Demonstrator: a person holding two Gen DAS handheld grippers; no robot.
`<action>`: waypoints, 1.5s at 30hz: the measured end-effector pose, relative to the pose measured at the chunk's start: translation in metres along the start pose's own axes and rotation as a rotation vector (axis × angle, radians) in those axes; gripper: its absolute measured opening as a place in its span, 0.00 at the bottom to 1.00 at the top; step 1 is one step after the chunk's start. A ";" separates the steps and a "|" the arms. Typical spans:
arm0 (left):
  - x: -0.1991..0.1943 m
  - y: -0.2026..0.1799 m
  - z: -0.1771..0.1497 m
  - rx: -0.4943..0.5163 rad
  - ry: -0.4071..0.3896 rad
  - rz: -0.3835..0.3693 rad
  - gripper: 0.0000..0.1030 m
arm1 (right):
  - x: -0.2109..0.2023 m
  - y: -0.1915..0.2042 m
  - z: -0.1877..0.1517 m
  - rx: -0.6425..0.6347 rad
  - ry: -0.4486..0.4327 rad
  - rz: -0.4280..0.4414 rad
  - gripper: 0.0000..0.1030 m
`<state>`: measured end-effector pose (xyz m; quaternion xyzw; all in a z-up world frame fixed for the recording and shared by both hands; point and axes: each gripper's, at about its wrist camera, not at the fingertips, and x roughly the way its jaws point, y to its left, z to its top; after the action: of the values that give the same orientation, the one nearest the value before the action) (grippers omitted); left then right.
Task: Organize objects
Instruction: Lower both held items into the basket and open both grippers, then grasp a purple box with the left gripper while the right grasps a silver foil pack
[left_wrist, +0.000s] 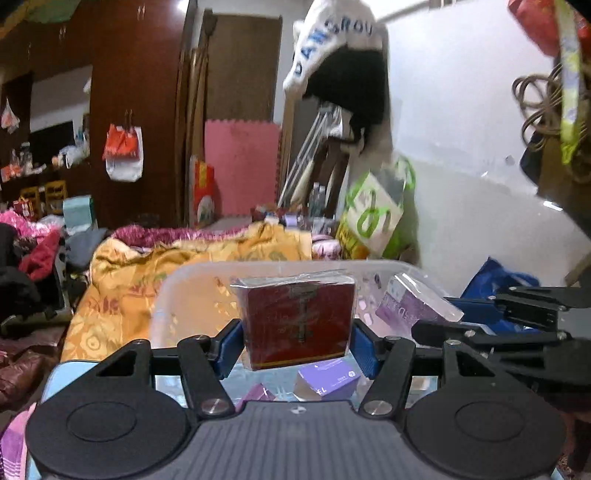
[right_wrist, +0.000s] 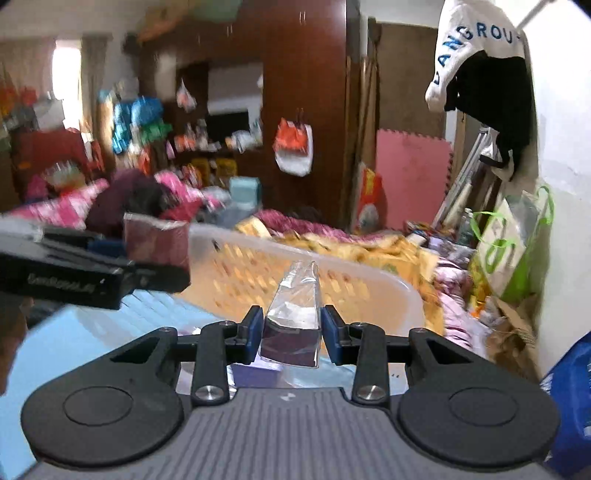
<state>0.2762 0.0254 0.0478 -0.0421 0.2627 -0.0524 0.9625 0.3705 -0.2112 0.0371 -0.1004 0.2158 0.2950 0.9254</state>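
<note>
Mid-task, I judge: the translucent white plastic basket with slotted walls is my landmark, sitting on the pale blue surface in front of the orange patterned bedspread, and it is not filled yet. Two small purple cardboard boxes lie low just on the near side of the basket; from the left wrist view I can't tell if they are inside it or on the surface before it. Both my grippers are loaded and held up at about basket-rim height, so two items are picked and none of them dropped. Left gripper has its jaws partly apart, blue pads pressed on both sides of a dark red square box wrapped in clear film, which hangs in front of the basket's near wall. Right gripper has jaws nearly together, clamped on a slim purple pack in crinkly clear film, held edge-on, to the right of the red box and pointing at the basket's far wall. Left to do: carry both over the basket and release, then deal with the purple boxes.
</note>
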 end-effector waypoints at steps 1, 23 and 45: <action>0.004 0.002 0.000 -0.013 0.006 -0.006 0.63 | 0.004 0.001 0.000 -0.011 0.006 -0.013 0.37; -0.123 0.032 -0.127 0.059 -0.119 0.027 0.84 | -0.112 0.030 -0.106 -0.032 -0.117 0.088 1.00; -0.083 0.033 -0.171 0.142 0.032 0.156 0.85 | -0.093 0.044 -0.178 0.032 -0.052 0.060 0.50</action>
<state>0.1207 0.0589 -0.0606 0.0476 0.2762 0.0038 0.9599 0.2165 -0.2781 -0.0805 -0.0714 0.1995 0.3216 0.9228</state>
